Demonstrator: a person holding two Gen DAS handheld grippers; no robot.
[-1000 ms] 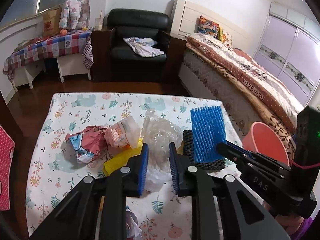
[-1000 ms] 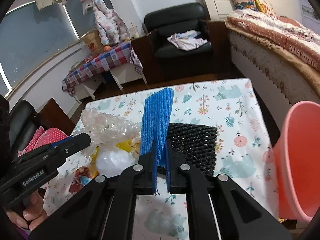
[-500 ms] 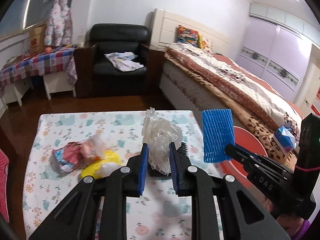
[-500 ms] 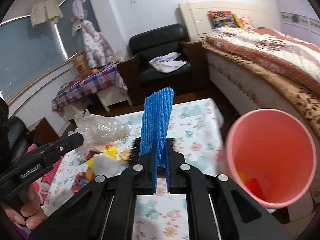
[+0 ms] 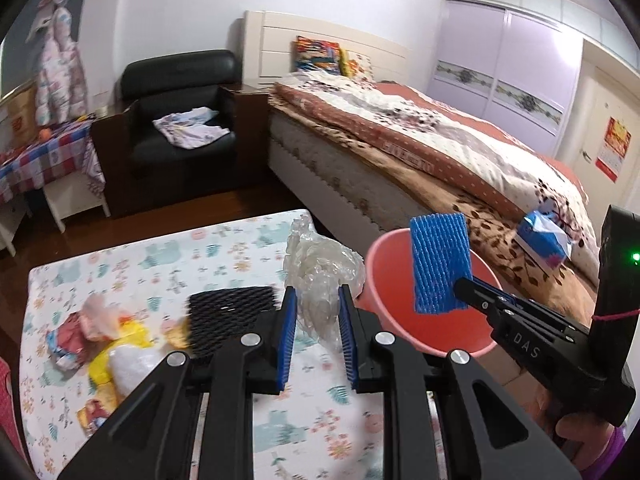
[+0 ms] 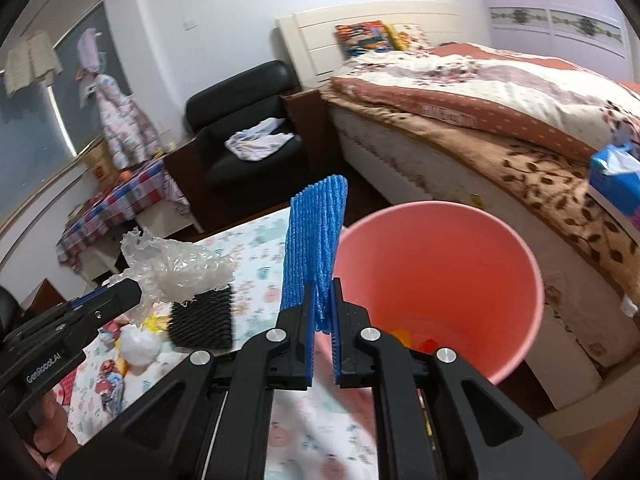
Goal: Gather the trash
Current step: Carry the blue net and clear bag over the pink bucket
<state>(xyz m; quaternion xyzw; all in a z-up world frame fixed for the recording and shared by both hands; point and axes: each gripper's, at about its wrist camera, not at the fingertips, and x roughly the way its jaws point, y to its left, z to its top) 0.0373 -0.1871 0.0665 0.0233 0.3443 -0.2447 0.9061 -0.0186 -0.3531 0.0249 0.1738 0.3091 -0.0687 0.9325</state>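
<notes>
Blue ribbed foam net | clamped upright, right fingers | crumpled clear plastic | clamped, left fingers

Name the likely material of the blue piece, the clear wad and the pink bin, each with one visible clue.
Blue piece: probably foam fruit netting, matte; ribbed mesh surface.
Clear wad: likely thin plastic film or bubble wrap, glossy; crinkled, see-through.
Pink bin: seemingly moulded plastic, smooth with a slight sheen; thin even rim.

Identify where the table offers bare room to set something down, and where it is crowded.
Free: the floral tablecloth along its far edge, beyond the black foam net, and the near strip below the tongs. Crowded: the left side, where crumpled wrappers and a yellow bag pile together.
</notes>
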